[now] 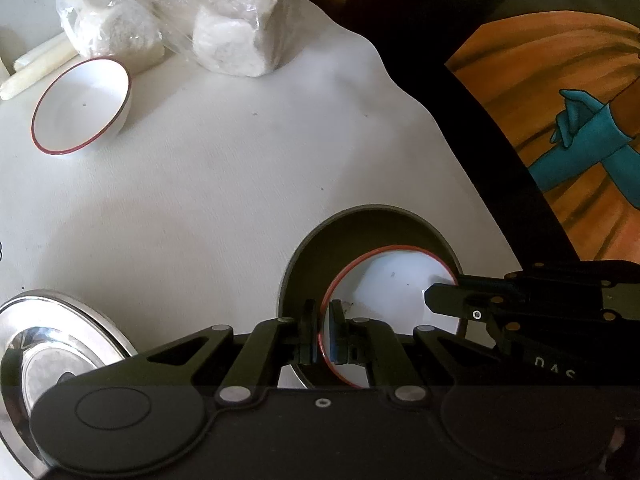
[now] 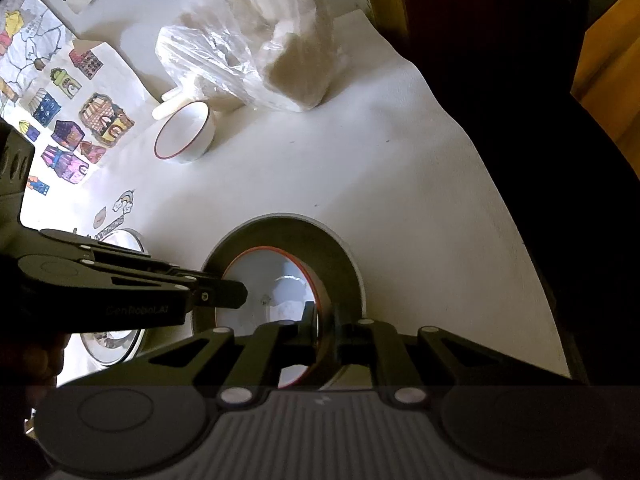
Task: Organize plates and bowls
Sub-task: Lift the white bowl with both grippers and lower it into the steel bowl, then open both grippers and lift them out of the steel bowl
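Note:
A white bowl with a red rim [image 1: 392, 284] sits inside a larger grey bowl [image 1: 344, 232] on the white table. My left gripper [image 1: 323, 332] is shut on the near rim of the red-rimmed bowl. My right gripper [image 2: 326, 328] is shut on the opposite rim of the same bowl [image 2: 264, 280], inside the grey bowl [image 2: 340, 256]. The right gripper's fingers [image 1: 444, 298] show in the left wrist view, and the left gripper's fingers [image 2: 224, 294] in the right wrist view. A second red-rimmed white bowl [image 1: 80, 108] stands far left; it also shows in the right wrist view [image 2: 184, 132].
A steel plate [image 1: 56, 344] lies at the near left, also in the right wrist view [image 2: 116, 340]. A plastic bag of white lumps [image 1: 192, 12] stands at the back. Coloured drawings [image 2: 68, 120] lie at the left. The table's right edge [image 1: 472, 168] drops to dark.

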